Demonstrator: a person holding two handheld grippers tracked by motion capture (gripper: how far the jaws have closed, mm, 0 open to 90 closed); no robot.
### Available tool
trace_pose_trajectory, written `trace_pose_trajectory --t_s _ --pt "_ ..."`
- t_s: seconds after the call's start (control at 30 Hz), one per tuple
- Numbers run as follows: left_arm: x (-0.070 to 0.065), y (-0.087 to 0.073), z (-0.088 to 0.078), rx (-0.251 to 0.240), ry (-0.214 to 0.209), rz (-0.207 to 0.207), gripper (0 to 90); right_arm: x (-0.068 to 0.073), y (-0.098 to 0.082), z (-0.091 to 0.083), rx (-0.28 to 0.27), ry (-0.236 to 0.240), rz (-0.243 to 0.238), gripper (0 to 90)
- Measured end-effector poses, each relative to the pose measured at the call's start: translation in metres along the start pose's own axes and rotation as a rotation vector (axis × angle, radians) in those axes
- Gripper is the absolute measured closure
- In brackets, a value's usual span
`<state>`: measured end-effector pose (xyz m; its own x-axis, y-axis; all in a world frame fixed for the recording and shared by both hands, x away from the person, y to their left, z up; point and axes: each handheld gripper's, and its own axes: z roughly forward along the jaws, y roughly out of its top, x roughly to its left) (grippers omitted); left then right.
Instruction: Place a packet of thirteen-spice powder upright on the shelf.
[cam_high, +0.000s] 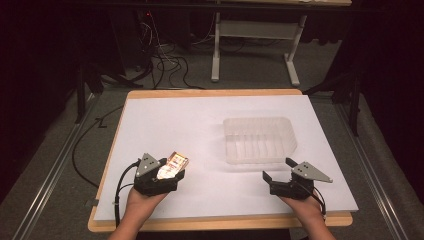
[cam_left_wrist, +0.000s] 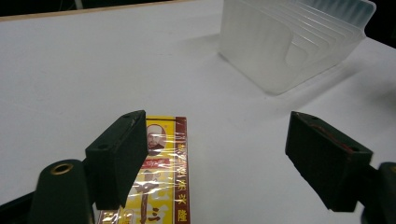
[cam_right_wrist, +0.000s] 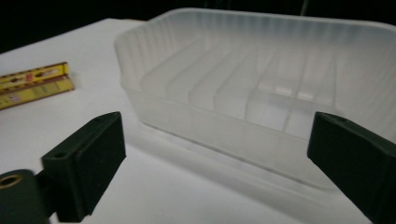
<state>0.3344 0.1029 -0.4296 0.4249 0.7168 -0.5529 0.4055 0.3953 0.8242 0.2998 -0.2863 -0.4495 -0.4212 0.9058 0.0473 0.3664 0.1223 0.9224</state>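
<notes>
A flat yellow and red box (cam_high: 176, 161) wrapped in clear film lies on the white table sheet at the front left. My left gripper (cam_high: 172, 169) is low over it and open. In the left gripper view the box (cam_left_wrist: 163, 177) lies just inside the left jaw, and the right jaw stands well clear of it; the gripper (cam_left_wrist: 219, 140) grips nothing. A clear ribbed plastic tray (cam_high: 258, 140) sits right of centre. My right gripper (cam_high: 279, 170) is just in front of the tray, open and empty. In the right gripper view the tray (cam_right_wrist: 261, 93) stands close ahead of the gripper (cam_right_wrist: 215, 154).
The white sheet (cam_high: 200, 120) covers a wooden table top, with its front edge (cam_high: 220, 222) near the person's hands. Cables and the legs of another table (cam_high: 215, 55) are on the floor beyond. The box (cam_right_wrist: 32, 84) also lies far left in the right gripper view.
</notes>
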Motion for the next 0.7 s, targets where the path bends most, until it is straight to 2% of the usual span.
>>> trace_pose_trajectory --t_s 0.1,0.2,0.47,0.6,0.7 --pt "0.003 0.0 0.001 0.009 -0.004 -0.005 25.2 -0.005 0.001 -0.001 -0.012 -0.004 0.03 0.9" --pt "0.006 0.0 0.0 0.011 -0.002 -0.022 27.2 -0.005 0.002 -0.001 -0.01 -0.011 0.033 0.1" --pt "0.014 0.005 -0.002 -0.02 0.02 -0.026 34.6 -0.001 0.002 0.002 -0.003 -0.006 0.037 0.1" --pt "0.019 0.01 -0.002 -0.046 0.041 -0.011 35.3 0.0 0.002 0.002 -0.009 -0.001 0.028 0.2" --pt "0.024 0.011 -0.005 -0.046 0.045 0.008 38.9 0.0 0.002 0.001 -0.008 0.001 0.025 0.1"
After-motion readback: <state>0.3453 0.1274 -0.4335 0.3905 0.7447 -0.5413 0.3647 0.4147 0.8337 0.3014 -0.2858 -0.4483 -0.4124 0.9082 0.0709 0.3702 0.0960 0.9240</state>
